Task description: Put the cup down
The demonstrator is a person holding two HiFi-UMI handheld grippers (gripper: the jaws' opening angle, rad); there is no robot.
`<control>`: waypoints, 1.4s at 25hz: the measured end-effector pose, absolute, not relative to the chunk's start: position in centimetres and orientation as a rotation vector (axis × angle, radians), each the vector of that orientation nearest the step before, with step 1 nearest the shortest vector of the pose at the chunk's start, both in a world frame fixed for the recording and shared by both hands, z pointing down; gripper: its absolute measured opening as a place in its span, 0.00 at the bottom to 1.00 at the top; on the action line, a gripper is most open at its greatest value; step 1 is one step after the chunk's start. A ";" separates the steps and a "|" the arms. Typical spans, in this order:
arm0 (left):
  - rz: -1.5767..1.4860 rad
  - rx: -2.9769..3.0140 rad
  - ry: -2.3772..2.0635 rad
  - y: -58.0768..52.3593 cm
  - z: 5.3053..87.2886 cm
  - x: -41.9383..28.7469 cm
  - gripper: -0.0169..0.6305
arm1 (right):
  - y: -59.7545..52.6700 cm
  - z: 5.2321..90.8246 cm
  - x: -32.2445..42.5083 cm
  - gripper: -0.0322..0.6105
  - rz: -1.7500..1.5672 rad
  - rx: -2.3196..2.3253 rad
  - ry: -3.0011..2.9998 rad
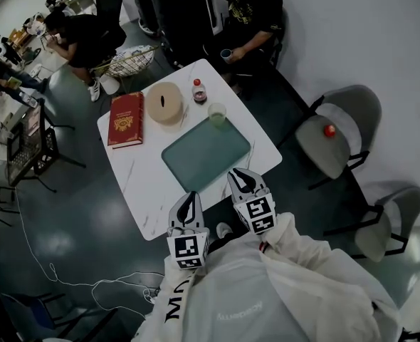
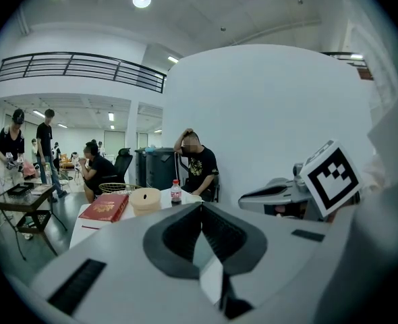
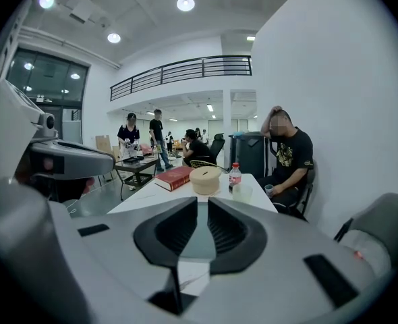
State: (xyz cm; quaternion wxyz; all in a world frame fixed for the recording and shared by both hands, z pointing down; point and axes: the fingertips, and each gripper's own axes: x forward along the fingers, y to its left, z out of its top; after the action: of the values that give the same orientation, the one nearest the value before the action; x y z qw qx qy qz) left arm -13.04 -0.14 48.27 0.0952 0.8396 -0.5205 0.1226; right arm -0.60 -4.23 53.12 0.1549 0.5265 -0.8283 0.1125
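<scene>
The cup (image 1: pixel 217 113) stood upright on the table (image 1: pixel 135 191), near its far edge. At the near edge both claws were empty: left gripper (image 1: pixel 190 199) closed, right gripper (image 1: pixel 243 177) nearly closed. Keeping clear seemed wise.

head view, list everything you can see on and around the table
table: 1, white, centre
tray: 1, teal, near side of table
cup: 1, pale green, at tray's far corner
bottle: 1, red cap, far end of table
round box: 1, beige, beside bottle
book: 1, red, left of box
chairs: 2, grey, right of table
people: 2 seated, black tops, beyond table
left gripper: 1, grey, jaws shut, empty
right gripper: 1, grey, jaws slightly apart, empty
</scene>
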 end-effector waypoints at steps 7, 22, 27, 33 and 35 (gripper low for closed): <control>0.336 2.494 -1.526 0.5 48.0 -12.0 0.05 | -2.4 51.9 0.0 0.08 0.320 1.528 -2.373; 0.324 2.506 -1.522 -0.4 47.8 -10.1 0.05 | -2.1 49.6 1.9 0.06 0.357 1.550 -2.391; 0.327 2.501 -1.524 -1.2 47.7 -9.0 0.05 | -2.8 48.6 2.2 0.06 0.336 1.518 -2.440; 0.334 2.498 -1.549 -2.8 47.5 -7.0 0.05 | -4.1 48.1 3.5 0.06 0.342 1.487 -2.483; 0.337 2.495 -1.562 -3.3 47.4 -6.5 0.05 | -4.5 48.0 3.9 0.06 0.345 1.475 -2.498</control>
State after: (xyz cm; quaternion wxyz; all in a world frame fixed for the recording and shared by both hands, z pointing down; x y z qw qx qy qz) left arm -6.47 -3.26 47.36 0.0891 0.8388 -0.5251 0.1132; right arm 3.87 -4.50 48.01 0.1100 0.5019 -0.8498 0.1175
